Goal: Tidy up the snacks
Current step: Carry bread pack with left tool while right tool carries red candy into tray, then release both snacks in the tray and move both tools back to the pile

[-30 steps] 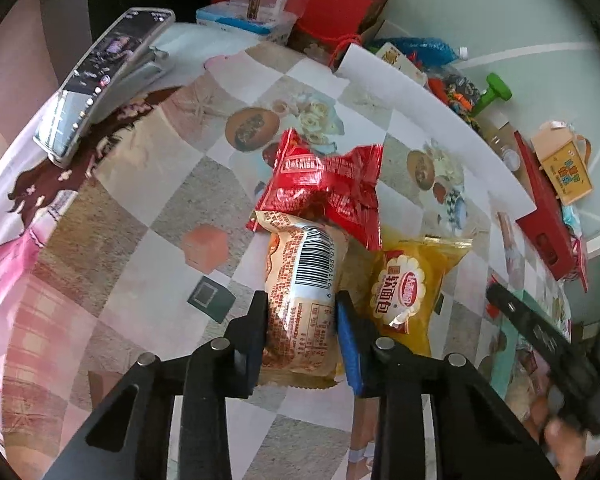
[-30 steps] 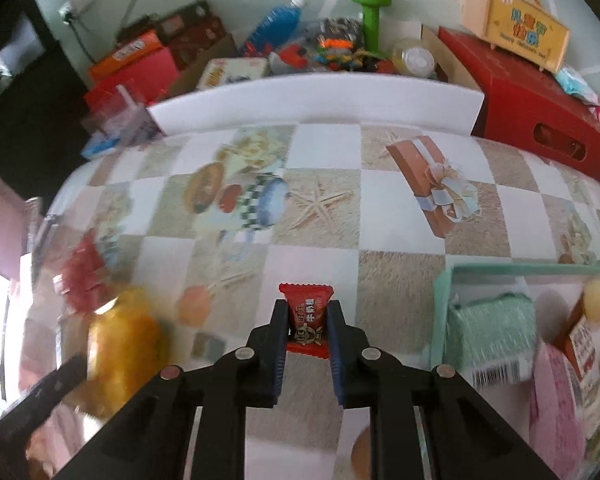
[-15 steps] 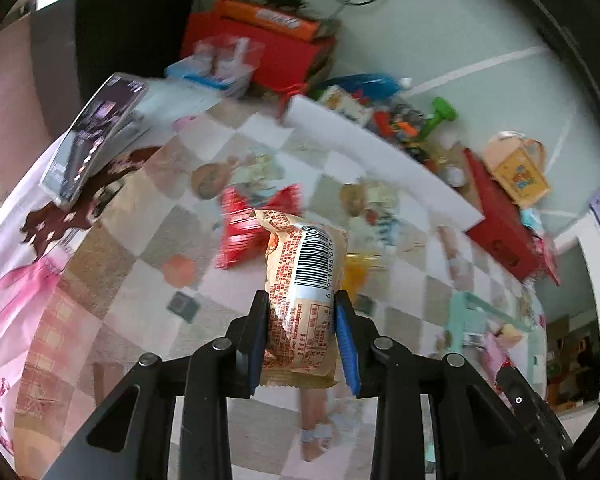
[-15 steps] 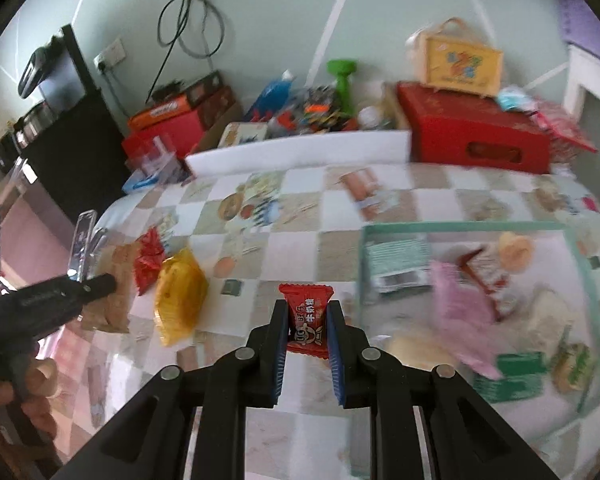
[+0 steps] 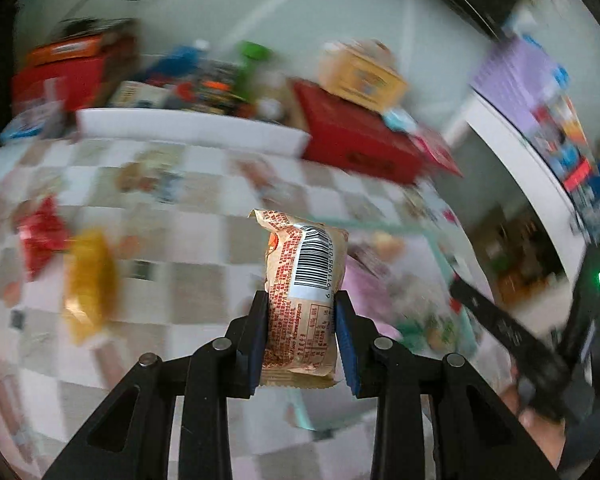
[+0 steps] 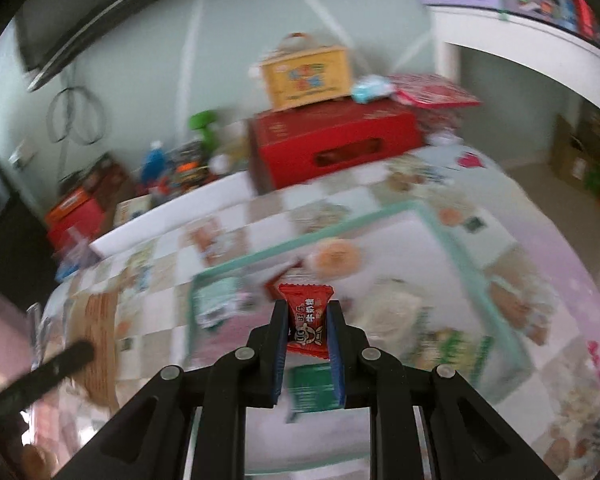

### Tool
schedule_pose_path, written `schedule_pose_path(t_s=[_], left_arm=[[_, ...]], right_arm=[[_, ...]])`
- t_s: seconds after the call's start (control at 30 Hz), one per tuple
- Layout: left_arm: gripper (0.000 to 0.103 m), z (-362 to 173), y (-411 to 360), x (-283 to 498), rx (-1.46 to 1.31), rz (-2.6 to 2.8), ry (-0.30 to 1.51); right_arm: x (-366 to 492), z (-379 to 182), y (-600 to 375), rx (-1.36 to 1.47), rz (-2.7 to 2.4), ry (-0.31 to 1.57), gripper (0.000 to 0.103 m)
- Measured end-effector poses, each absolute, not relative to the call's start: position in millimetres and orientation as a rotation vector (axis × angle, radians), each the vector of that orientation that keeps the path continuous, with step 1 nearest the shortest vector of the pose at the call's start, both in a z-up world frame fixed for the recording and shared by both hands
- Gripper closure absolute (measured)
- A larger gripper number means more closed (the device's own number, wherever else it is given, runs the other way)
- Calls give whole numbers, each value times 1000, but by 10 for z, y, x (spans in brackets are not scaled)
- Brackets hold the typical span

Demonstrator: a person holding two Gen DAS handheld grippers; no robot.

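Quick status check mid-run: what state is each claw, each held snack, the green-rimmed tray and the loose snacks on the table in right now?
Left claw: shut on the barcode snack pack.
Barcode snack pack: held upright, off the table.
Right claw: shut on the red candy.
Red candy: held above the tray.
Tray: holds several snacks.
Yellow pack, red pack: lying on the table.

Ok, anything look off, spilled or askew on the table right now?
Nothing spilled or damaged. Both grippers hold a snack firmly: the left gripper a beige packet, the right gripper a red candy. A red packet and a yellow packet lie outside the tray. Frames are blurred.
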State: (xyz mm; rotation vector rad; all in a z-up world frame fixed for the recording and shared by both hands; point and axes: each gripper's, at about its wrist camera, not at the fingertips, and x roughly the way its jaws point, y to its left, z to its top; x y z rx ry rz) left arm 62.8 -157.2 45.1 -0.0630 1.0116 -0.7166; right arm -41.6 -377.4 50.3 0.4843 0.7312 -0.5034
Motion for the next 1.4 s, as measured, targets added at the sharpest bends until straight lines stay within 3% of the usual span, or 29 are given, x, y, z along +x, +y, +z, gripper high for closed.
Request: schedule_pose_path(t_s=[0.3,0.33,0.43,0.63,0.7,0.73,0.77,0.9,0.97,1.07,1.4], left_arm=[[69,246,-2161,241,86,-818,1076],[66,224,-2175,218,89,-824,1084],[42,203,-2231,166,111,-828,1082],[41,248,-2171,204,103,-809,1064],[38,258,-2108,264,92,-781,1060],[33,264,-2067,302,86,-763,1057],[29,275,-2012,346,77,-742,1051],[16,307,-1728,561,32,-625,1027],[10,294,-1587,674,24,-541,1012],[9,259,-1322,840,30,-405,988],[8,232,-225,1291,-115,-101,942]], right_arm=[[-485,303,-3996,570,-495,777,82],[-470,283,-3990,569,-494,785,82],[-467,253,-3998,574,-499,789,82],[-470,201,-4034,590,-512,806,79],[-444,177,-4026,585,-517,825,65],[-435,169,-4018,582,-523,830,42],[-430,165,-4010,579,-530,831,27],[-394,184,-3955,547,-533,830,23],[-360,175,-3910,529,-531,836,9],[-308,184,-3833,503,-516,834,0],[-83,376,-3310,394,-420,766,0]])
